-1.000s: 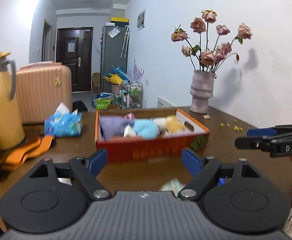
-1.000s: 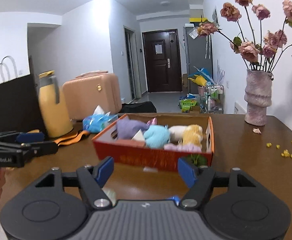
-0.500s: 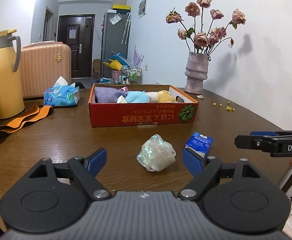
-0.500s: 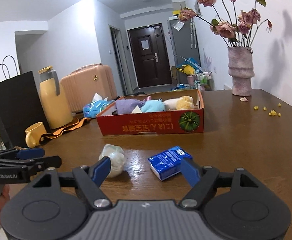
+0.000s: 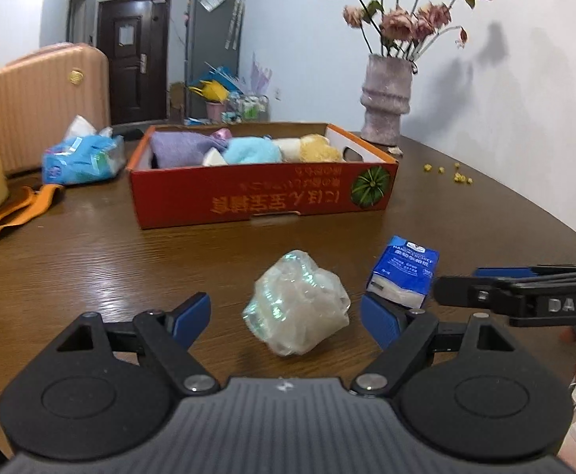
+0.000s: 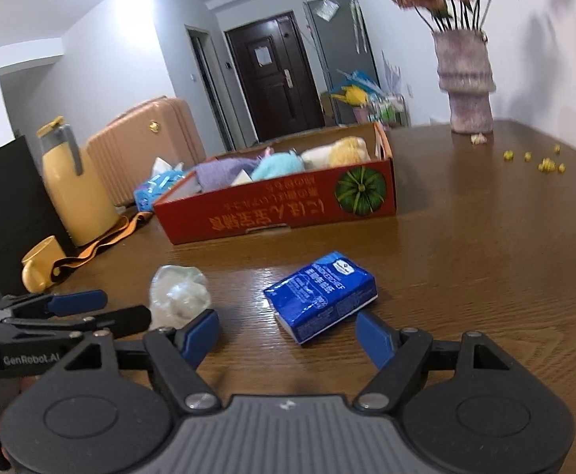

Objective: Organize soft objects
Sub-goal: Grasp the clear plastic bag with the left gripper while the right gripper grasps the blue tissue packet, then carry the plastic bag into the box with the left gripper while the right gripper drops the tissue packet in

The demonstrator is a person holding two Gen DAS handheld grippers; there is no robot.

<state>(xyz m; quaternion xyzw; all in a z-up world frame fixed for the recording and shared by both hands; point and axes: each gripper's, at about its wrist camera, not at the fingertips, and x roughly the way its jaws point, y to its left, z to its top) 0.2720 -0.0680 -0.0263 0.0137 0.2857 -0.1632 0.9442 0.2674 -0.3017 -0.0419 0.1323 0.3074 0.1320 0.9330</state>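
On the table (image 5: 90,260) lie one plastic wad (image 5: 296,304) and one tissue pack (image 6: 321,294).

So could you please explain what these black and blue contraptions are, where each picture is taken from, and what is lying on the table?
They are hand-held grippers, one in each of a person's hands, each with two blue-tipped fingers and a camera looking forward along them. One picture comes from the left gripper, the other from the right gripper; each also catches the other gripper at its edge. Both are open and hold nothing; the right one's fingers have just been opening. On the brown table a crumpled plastic bundle lies ahead of the left gripper and a blue tissue pack ahead of the right. Behind stands a red cardboard box already holding soft things. Also there: a vase of flowers, a yellow jug and a yellow mug.
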